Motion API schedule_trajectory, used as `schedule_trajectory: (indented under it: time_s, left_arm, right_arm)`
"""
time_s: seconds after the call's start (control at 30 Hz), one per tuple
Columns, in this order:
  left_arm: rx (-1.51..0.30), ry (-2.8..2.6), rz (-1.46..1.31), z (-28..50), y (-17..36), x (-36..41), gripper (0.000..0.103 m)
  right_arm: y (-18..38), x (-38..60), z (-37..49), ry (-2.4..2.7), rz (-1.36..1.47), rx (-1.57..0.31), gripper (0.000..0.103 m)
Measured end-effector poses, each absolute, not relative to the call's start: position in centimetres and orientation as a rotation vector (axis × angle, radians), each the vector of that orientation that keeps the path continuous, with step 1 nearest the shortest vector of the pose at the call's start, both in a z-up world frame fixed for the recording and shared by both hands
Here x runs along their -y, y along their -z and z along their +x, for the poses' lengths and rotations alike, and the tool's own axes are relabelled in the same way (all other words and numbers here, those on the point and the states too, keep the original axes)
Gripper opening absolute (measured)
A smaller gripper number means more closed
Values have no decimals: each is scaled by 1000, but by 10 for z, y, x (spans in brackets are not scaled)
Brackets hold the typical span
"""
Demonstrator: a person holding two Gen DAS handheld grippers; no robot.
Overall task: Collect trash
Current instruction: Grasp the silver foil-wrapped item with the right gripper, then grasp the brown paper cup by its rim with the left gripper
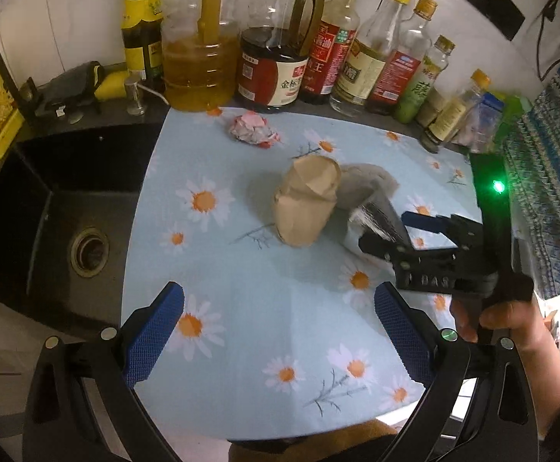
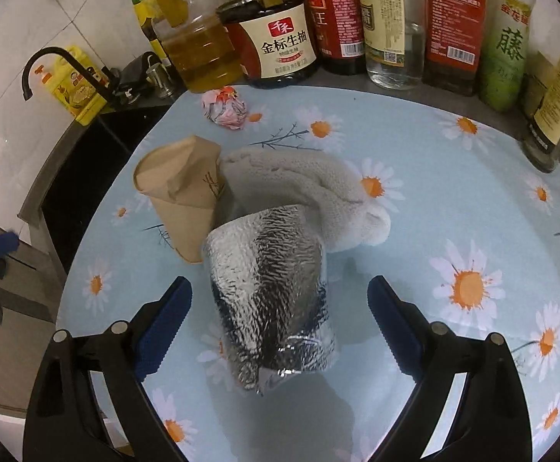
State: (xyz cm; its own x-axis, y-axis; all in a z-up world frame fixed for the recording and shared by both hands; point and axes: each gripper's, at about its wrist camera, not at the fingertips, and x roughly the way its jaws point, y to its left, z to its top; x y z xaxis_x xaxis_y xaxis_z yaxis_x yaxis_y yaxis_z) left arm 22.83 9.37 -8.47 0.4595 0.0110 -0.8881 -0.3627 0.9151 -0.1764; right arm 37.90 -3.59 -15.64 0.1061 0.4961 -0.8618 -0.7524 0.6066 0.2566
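With the left gripper point(image 1: 278, 340) hanging spread and empty over bare daisy-print mat point(image 1: 241, 385), the left wrist view puts the trash ahead: brown paper cup point(image 1: 306, 208) at 12 o'clock, crumpled pink wrapper point(image 1: 254, 129) beyond it near the bottles, right gripper point(image 1: 385, 233) at 2 o'clock beside the silver piece. Right wrist view: right gripper point(image 2: 280, 321) spread wide, pads clear on both sides of the silver foil bag point(image 2: 270, 292), which lies between them; paper cup point(image 2: 181, 196) touches the bag at 11 o'clock, grey towel point(image 2: 310, 188) at 12. Best practice, by my judgement: centre on the bag's middle and close squarely, without catching the towel. Legible: soy jug label point(image 2: 283, 48) reads 金标生抽; green bottle point(image 2: 509, 44) shows 藤.
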Motion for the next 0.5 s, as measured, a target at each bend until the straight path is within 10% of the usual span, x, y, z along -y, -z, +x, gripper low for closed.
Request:
schedule_trajectory:
  time_s: [0.1,0.5]
  left_arm:
    - [-1092,-236,-335,241,89,-94,96]
    - [-1129,-164,-296,285,107,-88,96]
  right_arm:
    - [159,38,379,-952,-260,-1157,65]
    - [134,74,361,-953,-180,-1101,63]
